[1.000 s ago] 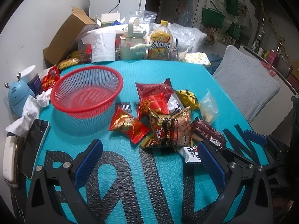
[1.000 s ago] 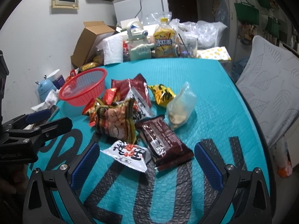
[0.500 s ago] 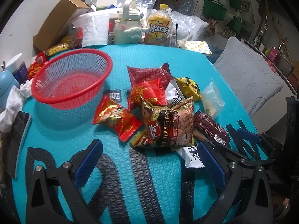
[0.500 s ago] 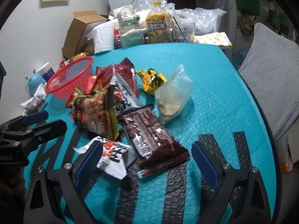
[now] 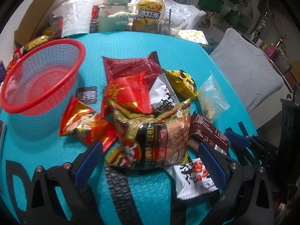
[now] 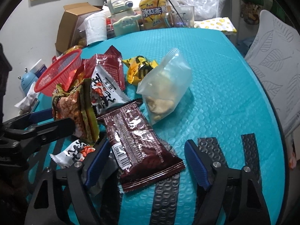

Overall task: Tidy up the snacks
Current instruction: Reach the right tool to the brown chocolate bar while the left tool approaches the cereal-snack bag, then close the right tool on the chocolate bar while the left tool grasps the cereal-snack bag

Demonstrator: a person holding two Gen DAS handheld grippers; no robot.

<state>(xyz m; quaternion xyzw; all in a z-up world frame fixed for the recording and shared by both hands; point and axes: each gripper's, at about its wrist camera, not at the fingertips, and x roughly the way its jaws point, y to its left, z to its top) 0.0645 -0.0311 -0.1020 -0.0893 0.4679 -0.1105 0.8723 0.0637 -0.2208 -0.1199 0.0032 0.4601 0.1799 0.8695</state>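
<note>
A pile of snack packets lies on the teal mat beside an empty red basket. My left gripper is open and straddles the large gold-and-black peanut bag; its pads stand clear of the bag. My right gripper has its jaws closing around the dark brown packet, with the pads close to its edges but not pressing. A white packet lies partly under the right gripper's left finger. Red packets, a yellow packet and a clear bag lie further back.
At the table's far end stand a cardboard box, a paper roll, a pale jug and a yellow drink bottle. A grey chair stands at the right edge. The mat's right half has free room.
Both grippers have sunk and moved forward to the pile. The left one now straddles the peanut bag. The right one's jaws have narrowed around the brown packet.
</note>
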